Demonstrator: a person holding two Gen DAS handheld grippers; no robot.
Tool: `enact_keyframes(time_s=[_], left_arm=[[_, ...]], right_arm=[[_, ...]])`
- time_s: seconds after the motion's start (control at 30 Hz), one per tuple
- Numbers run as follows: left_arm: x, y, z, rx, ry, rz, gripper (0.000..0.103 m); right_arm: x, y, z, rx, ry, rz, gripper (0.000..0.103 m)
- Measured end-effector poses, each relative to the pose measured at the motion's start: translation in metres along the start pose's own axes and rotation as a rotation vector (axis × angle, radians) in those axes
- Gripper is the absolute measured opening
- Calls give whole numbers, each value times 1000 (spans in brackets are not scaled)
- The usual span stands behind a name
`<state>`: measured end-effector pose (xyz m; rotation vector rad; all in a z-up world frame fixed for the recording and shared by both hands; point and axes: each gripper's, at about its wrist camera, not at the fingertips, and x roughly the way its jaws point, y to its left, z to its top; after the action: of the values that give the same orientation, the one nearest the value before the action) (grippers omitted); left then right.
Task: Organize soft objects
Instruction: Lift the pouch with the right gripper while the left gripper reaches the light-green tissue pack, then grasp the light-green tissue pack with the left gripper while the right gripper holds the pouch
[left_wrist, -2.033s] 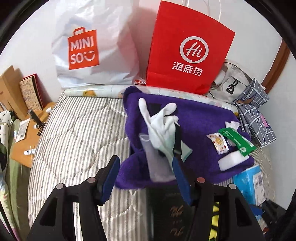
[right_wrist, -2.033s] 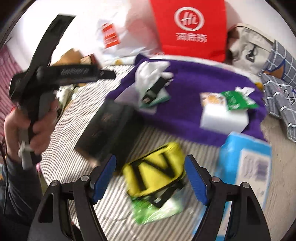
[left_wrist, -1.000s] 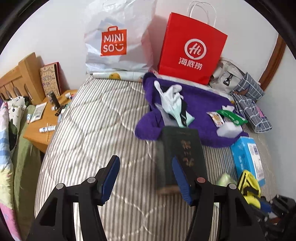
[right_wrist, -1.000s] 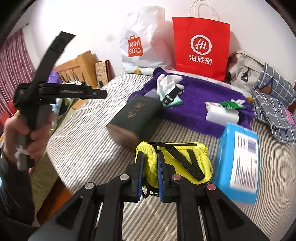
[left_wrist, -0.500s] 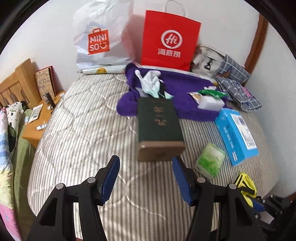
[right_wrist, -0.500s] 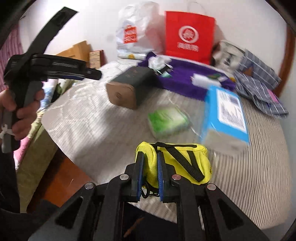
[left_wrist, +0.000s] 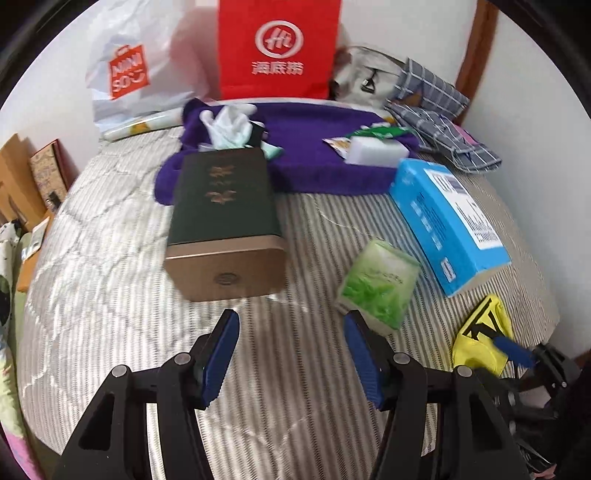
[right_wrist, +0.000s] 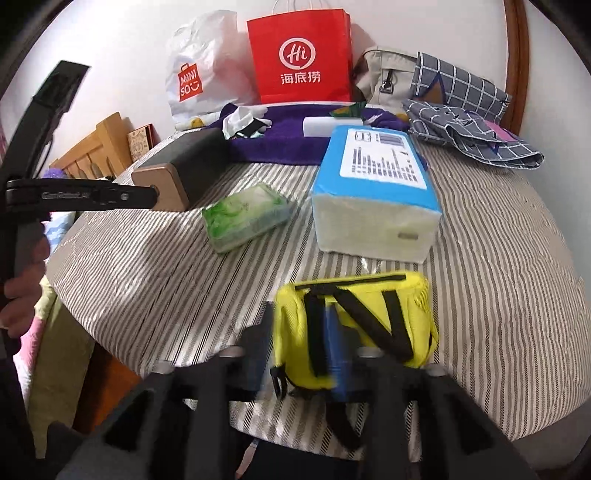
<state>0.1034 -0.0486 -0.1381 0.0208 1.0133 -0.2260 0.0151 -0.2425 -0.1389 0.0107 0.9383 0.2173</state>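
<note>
Setting the yellow pouch (right_wrist: 354, 325) down near the striped mattress (right_wrist: 498, 258) front edge.
Right gripper (right_wrist: 295, 350) blurring mid-motion (jaw state impossible to tell); left gripper (left_wrist: 291, 354) hovering wide open, holding nothing; probably needing a clean release next.

The left claw (left_wrist: 290, 354) sits at six o'clock with its blue-padded fingers spread wide and nothing between them, above the grey-and-white striped quilted bed (left_wrist: 110, 288). At the centre lies a dark green rectangular box with a gold end cap (left_wrist: 223, 225). Toward four o'clock is a small green plastic-wrapped tissue pack (left_wrist: 376, 284), and at three o'clock a blue rectangular paper-towel package (left_wrist: 443, 218). The yellow fabric pouch with black straps (left_wrist: 480, 339) shows at four o'clock near the bed's edge, with the right claw's blue pad against it. At twelve o'clock a purple fleece blanket (left_wrist: 314, 147) carries white gloves (left_wrist: 227, 125), before a red paper shopping bag (left_wrist: 277, 48).
</note>
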Motion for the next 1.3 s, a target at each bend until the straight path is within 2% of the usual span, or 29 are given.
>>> enact_keyframes(time_s=[0.03,0.07,0.13,0.27,0.3,0.4,0.47,0.53,0.6,0.67,0.83,1.0,1.17,1.23,1.3], left_arm=[[3,-3,0,5,4,-5,57],[6,-7,2,9,9,-12,57],[11,-10,3,11,13,-18,57],[21,-16,7,12,25,-32,57],[24,-18,7,20,30,-35,57],[28,-24,6,44,36,-45,57],[29,-26,7,54,36,-69,57],[31,-30,8,62,43,-97,57],[33,-35,9,80,45,-112,63],[35,-41,10,104,45,-107,65],[48,-59,12,171,69,-81,67],[63,-64,13,158,92,-64,67],[70,-70,15,180,77,-16,66],[70,-71,15,178,58,-11,54],[68,-70,14,170,62,-27,53]], right_arm=[[-5,-2,-1,-2,-19,-1,73],[-12,-4,-3,-5,-52,-1,75],[-18,-8,-4,5,-77,14,76],[-8,-14,0,33,-69,45,76],[-4,-14,1,30,-59,43,74],[12,-11,-1,18,-18,61,60],[19,-7,-2,-4,-6,36,57],[22,-5,-3,-27,-8,11,47],[24,-8,-2,-29,-1,22,42],[23,-13,0,-6,11,53,25],[15,-27,5,22,13,16,23],[13,-39,8,41,17,15,23],[22,-45,7,71,42,39,23],[22,-45,9,67,41,46,23],[23,-43,10,67,42,44,23]])
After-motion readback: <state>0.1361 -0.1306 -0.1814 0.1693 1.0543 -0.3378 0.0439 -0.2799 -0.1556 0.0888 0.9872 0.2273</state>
